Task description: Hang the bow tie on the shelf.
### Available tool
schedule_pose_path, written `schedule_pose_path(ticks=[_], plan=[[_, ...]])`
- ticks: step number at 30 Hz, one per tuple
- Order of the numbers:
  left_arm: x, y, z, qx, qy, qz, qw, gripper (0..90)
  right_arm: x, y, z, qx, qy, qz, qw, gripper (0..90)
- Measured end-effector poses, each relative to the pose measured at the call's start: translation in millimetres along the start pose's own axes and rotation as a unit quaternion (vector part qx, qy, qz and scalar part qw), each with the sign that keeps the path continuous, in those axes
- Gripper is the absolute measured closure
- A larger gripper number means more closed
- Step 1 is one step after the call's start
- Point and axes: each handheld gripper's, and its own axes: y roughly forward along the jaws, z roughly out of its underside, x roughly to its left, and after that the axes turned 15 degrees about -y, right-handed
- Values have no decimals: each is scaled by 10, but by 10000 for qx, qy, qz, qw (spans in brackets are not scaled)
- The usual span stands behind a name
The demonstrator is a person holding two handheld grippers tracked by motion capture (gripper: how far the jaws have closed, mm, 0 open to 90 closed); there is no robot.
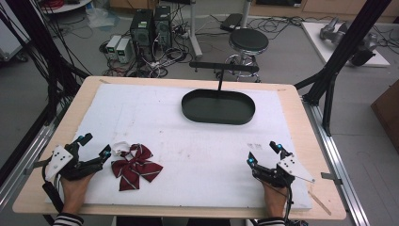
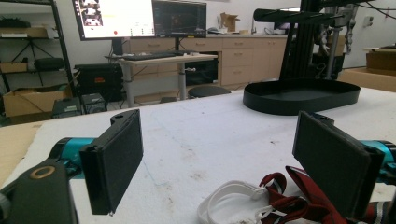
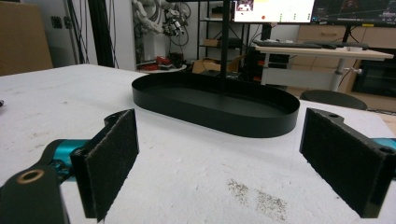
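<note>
1. Black metal forms the oval tray [image 1: 218, 107], which sits toward the far side of the bench [image 1: 291, 141] on a white sheet; its floor is bare, and a thin black post [image 1: 219, 81] rises from inside it to a flat crossbar [image 1: 224, 67].
2. In the right gripper view the tray [image 3: 219, 107] lies straight ahead, its low wall unbroken and nothing resting on its floor.
3. Well nearer the person than the tray, and off to its left, a dark red bow tie with pale stripes [image 1: 134, 165] lies flat on the sheet, a white strap loop [image 1: 123, 147] at the end facing the tray.
4. The left hand-held gripper [image 1: 95, 148] rests just left of the bow tie, jaws spread wide and holding nothing; its inner jaw tip is right beside the white strap.
5. In the left gripper view the bow tie [image 2: 299, 196] and strap [image 2: 231, 203] lie low between the two spread pads [image 2: 116, 158], with the tray [image 2: 301, 95] farther off.
6. The right hand-held gripper [image 1: 263, 153] sits nearer than the tray and to its right, jaws also apart and empty, well apart from the bow tie.
</note>
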Motion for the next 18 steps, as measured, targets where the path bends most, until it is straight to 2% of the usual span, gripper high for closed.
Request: schedule_pose_path(ticks=[14, 18], plan=[[-12, 12, -2, 52, 51, -50, 10000, 166, 18, -10, -1, -44, -76, 97, 9999, 108], [-7, 23, -7, 96, 4, -68, 9999, 166, 20, -9, -2, -30, -77, 104, 9999, 108]])
